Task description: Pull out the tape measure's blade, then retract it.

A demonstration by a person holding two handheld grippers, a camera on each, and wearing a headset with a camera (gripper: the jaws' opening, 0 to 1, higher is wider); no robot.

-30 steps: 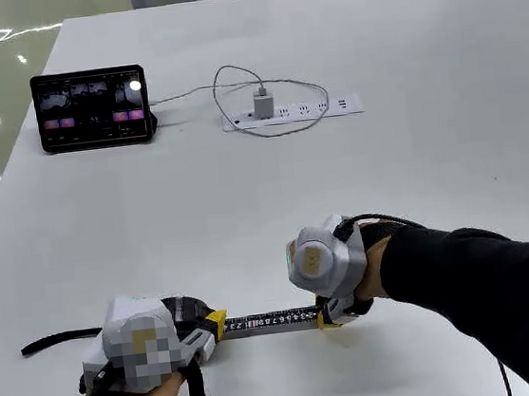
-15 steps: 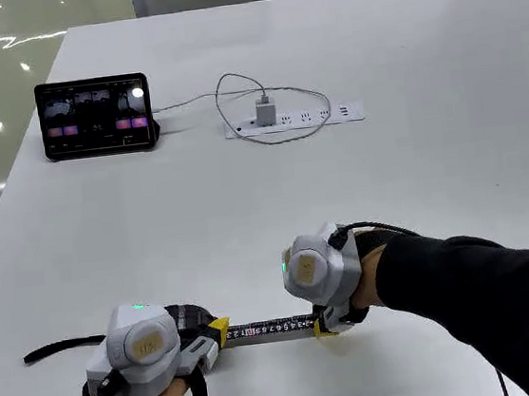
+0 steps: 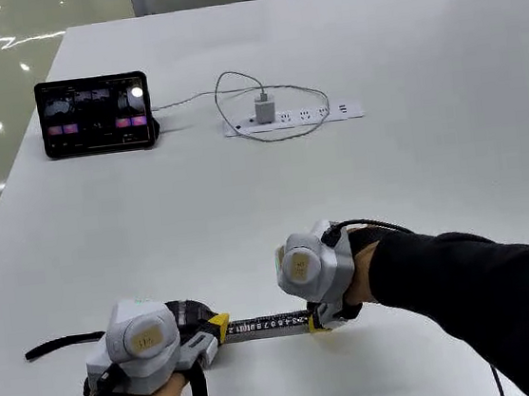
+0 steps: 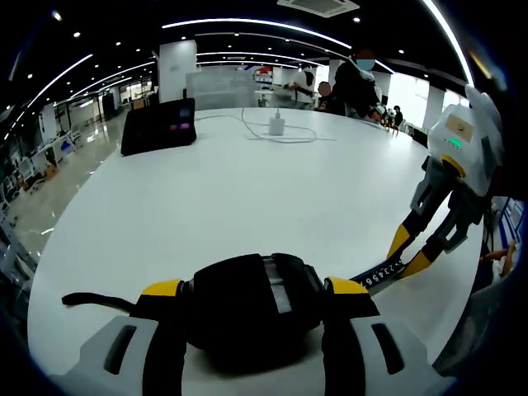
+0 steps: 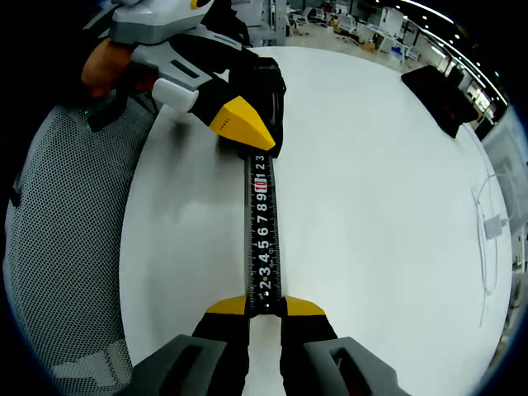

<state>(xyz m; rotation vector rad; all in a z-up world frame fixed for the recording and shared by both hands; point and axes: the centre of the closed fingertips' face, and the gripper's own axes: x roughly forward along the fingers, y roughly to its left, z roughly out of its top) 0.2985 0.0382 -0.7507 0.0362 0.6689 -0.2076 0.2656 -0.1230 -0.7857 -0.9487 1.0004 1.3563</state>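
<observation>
Head view, lower left of the frame: tape measure case (image 3: 190, 313) squeezed in the jaws of the left gripper (image 3: 211, 328), down on the counter (image 3: 339, 180) to stop sliding. Just right, jaws of the right gripper (image 3: 315, 324) pinched shut on the tip of the blade (image 3: 265, 324), likely against springing back.

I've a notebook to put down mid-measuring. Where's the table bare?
Bare: the middle of the white table, between the black tablet and white power strip at the back and the black tape measure in front; also the right side. Crowded: the near edge, where the left hand-held gripper and right hand-held gripper hold the tape.
</observation>
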